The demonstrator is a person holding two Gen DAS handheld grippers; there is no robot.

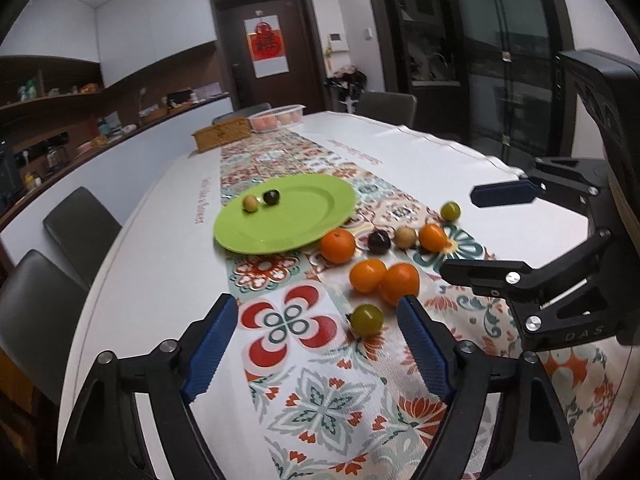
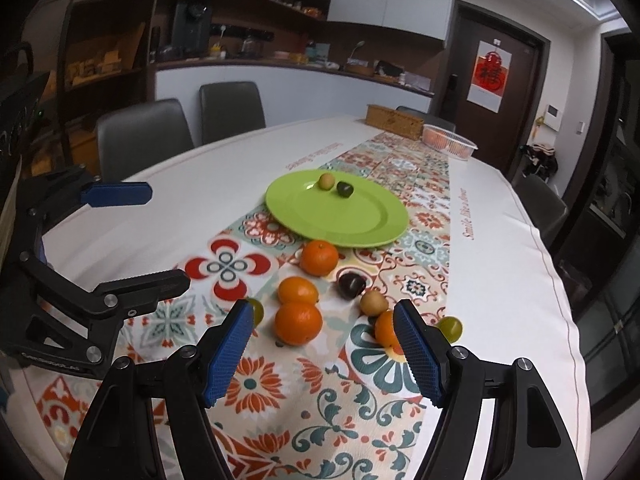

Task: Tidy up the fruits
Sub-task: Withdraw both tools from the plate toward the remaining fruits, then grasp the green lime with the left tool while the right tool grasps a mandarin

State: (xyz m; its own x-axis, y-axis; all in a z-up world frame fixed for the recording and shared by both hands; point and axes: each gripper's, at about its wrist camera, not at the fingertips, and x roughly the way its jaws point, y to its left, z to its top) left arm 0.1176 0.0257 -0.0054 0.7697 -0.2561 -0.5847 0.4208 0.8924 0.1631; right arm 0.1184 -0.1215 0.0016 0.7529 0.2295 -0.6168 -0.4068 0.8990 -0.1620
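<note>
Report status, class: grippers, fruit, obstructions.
Left gripper and right gripper open, empty. Round green plate holds two small fruits; four oranges, four small fruits remain on patterned runner. Nothing blocking.

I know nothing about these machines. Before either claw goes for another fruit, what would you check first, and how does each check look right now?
1. Left claw open and empty: ok, jaws wide apart with nothing between them.
2. Right claw open and empty: ok, same.
3. Room on the green plate: ok, only a tan fruit and a dark fruit sit on it.
4. Fruit in easy reach: ok, a green fruit lies just ahead of the left claw.
5. Target free of neighbours: not ok for the two oranges, which touch each other.
6. Claws clear of each other: ok, they are apart in both views.
</note>
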